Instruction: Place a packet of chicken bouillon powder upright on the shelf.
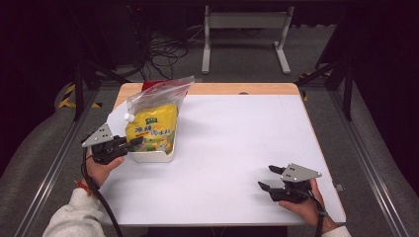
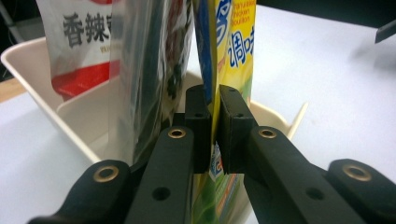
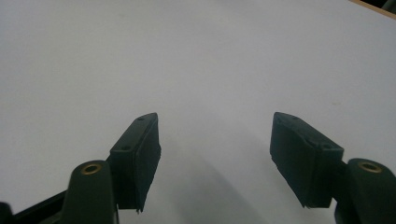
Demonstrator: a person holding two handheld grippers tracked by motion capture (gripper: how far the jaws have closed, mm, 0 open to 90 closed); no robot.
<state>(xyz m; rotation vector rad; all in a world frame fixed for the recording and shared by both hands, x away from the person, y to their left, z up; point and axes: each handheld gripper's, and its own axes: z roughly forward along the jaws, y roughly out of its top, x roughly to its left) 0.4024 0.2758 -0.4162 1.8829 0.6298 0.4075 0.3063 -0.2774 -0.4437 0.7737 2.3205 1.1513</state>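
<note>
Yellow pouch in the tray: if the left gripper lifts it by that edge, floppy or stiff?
Likely floppy: the yellow pouch is thin film, pinched at one edge by the left gripper. It may sag or swing. Glossy surface could slip. Leaning in the tray, it probably tips easily.

Overhead forward-down; two close jaw-level views.

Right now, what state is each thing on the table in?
Left tool: shut on the yellow pouch.
Yellow pouch: upright in the tray, edge pinched.
Clear bag: upright in the tray, behind the pouch.
Tray: flat on the table, holding packets.
Right tool: open, holding nothing, above the white table.
</note>
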